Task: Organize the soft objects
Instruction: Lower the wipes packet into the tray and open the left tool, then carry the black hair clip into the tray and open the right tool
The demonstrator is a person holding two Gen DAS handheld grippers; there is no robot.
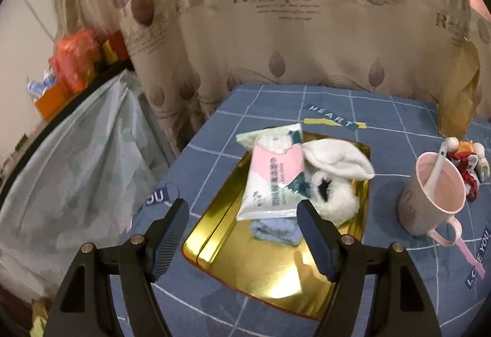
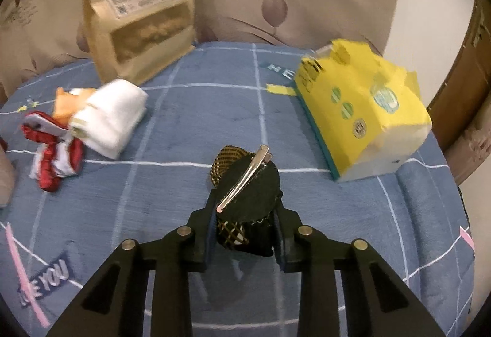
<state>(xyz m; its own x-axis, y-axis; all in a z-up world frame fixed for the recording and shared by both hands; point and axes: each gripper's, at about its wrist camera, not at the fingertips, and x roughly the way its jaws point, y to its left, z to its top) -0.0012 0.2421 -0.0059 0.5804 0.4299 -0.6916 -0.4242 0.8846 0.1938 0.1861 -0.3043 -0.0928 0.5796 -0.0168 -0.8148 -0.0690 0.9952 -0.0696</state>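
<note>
A gold tray (image 1: 270,272) lies on the blue checked tablecloth (image 1: 383,153). In it are a pink-and-white tissue pack (image 1: 273,180), a white sock (image 1: 334,162), a white fluffy item (image 1: 334,199) and a folded light-blue cloth (image 1: 273,229). My left gripper (image 1: 242,242) is open and empty, just above the tray's near end. My right gripper (image 2: 245,232) is shut on a black hair bow with a silver clip (image 2: 248,186), held above the cloth. A folded white cloth (image 2: 110,119) and a red-and-white fabric toy (image 2: 52,153) lie to the left.
A pink mug with a spoon (image 1: 435,192) stands right of the tray. A yellow tissue pack (image 2: 365,110) lies at right, a beige snack bag (image 2: 138,11) stands at the back. A curtain hangs behind the table; a pale plastic bag (image 1: 76,168) sits beyond the table's left edge.
</note>
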